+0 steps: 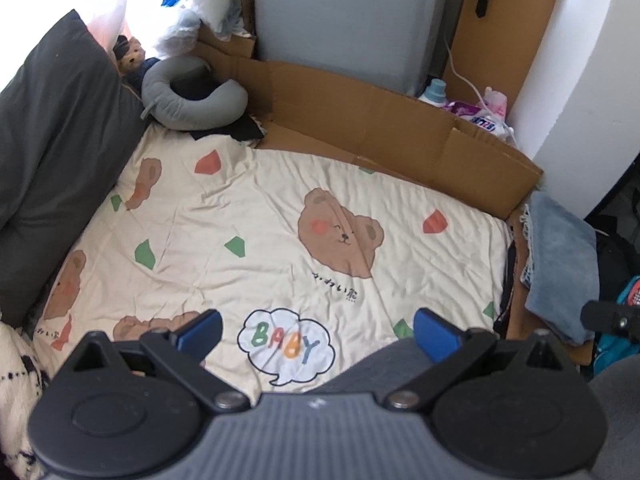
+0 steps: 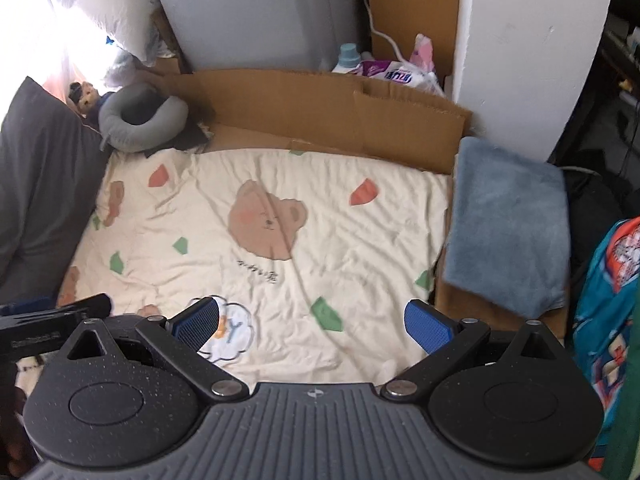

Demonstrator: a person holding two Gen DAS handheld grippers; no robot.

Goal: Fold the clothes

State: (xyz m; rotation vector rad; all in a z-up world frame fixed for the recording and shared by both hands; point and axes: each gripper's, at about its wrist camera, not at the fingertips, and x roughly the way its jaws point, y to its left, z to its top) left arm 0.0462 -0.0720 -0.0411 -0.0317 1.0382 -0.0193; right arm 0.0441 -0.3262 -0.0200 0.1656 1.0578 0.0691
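Observation:
A cream bed sheet (image 1: pixel 248 220) printed with brown bears and a "BABY" cloud covers the bed; it also shows in the right wrist view (image 2: pixel 320 224). A folded blue-grey towel (image 2: pixel 508 220) lies at the bed's right edge, seen too in the left wrist view (image 1: pixel 560 264). My left gripper (image 1: pixel 316 334) is open and empty, held above the sheet's near edge. My right gripper (image 2: pixel 314 326) is open and empty, above the sheet, left of the towel. Part of a grey garment (image 1: pixel 384 364) shows just under the left gripper's right finger.
A dark grey pillow (image 1: pixel 52 152) lies along the left. A grey neck pillow (image 1: pixel 192 96) and a small teddy (image 1: pixel 130 56) sit at the far left corner. Cardboard panels (image 1: pixel 380 120) line the far edge. A colourful bag (image 2: pixel 608 300) stands at the right.

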